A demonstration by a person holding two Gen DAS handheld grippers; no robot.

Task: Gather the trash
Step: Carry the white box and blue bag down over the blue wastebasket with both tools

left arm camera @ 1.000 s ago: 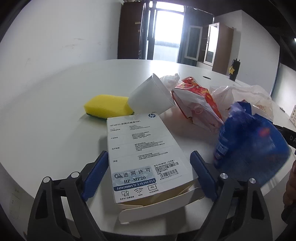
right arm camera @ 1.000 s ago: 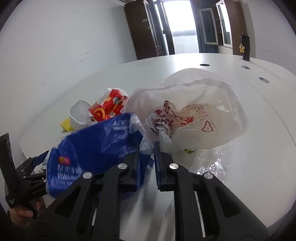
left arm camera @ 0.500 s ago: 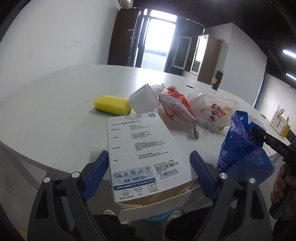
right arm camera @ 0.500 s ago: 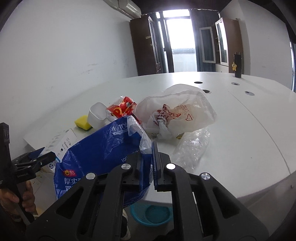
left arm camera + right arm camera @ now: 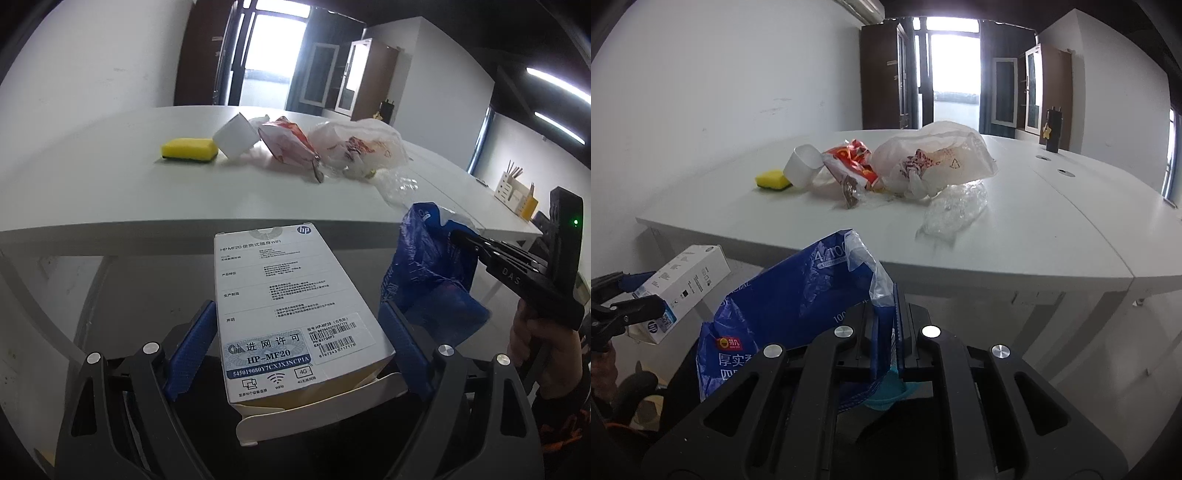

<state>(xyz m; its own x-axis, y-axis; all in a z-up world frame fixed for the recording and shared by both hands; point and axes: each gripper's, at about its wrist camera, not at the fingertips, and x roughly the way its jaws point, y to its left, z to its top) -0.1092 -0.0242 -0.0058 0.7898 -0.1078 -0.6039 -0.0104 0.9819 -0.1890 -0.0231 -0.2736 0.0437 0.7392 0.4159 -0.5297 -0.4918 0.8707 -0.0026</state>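
My left hand-held gripper (image 5: 295,343) clamps the white box (image 5: 291,314) off the counter's (image 5: 110,192) near edge. To its right, my right hand-held gripper (image 5: 886,325) pinches the blue bag (image 5: 798,306). Remaining trash sits far on the counter.

A white HP box (image 5: 295,317), its end flap hanging open, is sitting clamped between jaws beyond the counter (image 5: 110,192) edge. A crumpled blue plastic bag (image 5: 798,306) is hanging pinched beside it. A yellow sponge (image 5: 189,149), white cup (image 5: 236,140), red wrapper (image 5: 288,144) and clear bags (image 5: 362,144) are lying clustered on the counter.
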